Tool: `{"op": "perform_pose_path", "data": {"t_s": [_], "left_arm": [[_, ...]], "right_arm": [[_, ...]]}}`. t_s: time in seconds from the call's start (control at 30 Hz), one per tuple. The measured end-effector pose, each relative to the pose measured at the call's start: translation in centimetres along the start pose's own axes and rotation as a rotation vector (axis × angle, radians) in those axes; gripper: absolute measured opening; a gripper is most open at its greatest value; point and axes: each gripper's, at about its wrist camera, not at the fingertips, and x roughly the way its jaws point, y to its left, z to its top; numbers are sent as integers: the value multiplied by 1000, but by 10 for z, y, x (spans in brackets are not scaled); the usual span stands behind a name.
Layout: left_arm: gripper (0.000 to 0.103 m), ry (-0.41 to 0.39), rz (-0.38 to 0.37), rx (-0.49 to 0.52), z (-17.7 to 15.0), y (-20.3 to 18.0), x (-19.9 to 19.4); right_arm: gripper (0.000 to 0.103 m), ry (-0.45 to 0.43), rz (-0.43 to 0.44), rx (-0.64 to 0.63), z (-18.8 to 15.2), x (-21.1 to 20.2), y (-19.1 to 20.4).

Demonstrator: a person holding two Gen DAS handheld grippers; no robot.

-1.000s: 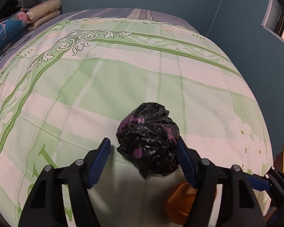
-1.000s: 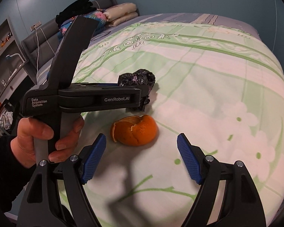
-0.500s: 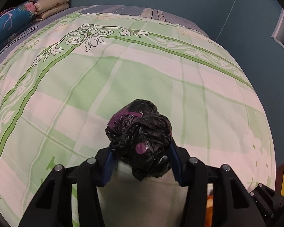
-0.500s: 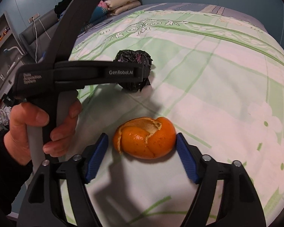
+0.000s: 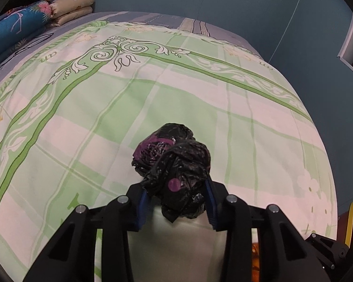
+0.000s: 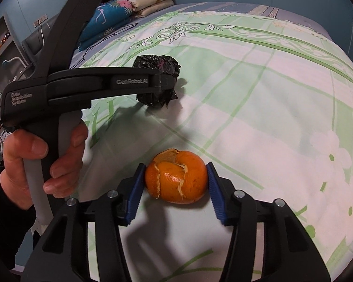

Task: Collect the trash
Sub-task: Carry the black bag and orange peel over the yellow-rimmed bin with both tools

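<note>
Crumpled black bag (image 5: 174, 171) between left gripper (image 5: 176, 202) pads.

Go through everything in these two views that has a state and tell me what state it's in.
Black bag: crumpled into a wad, clamped in the left tool.
Orange peel: split open, hollow shell, on the bedspread.
Right tool: closed onto the orange peel, pads touching both sides.
Pillows: stacked at the headboard.
</note>
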Motion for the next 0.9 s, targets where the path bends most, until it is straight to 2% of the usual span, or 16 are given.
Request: {"op": "perform_pose_path", "data": {"t_s": [0.2, 0.47, 0.63, 0.9], "left_arm": [[37, -37, -6, -22, -6, 1, -26], [37, -93, 4, -44, -32, -5, -80], [37, -150, 15, -38, -51, -21, -127], [37, -216, -32, -3, -87, -59, -190]], "right_arm": [[44, -8, 1, 17, -5, -14, -3], [43, -76, 4, 23, -11, -66, -13], [43, -113, 5, 19, -20, -102, -19], [43, -142, -2, 30, -41, -156, -29]]}}
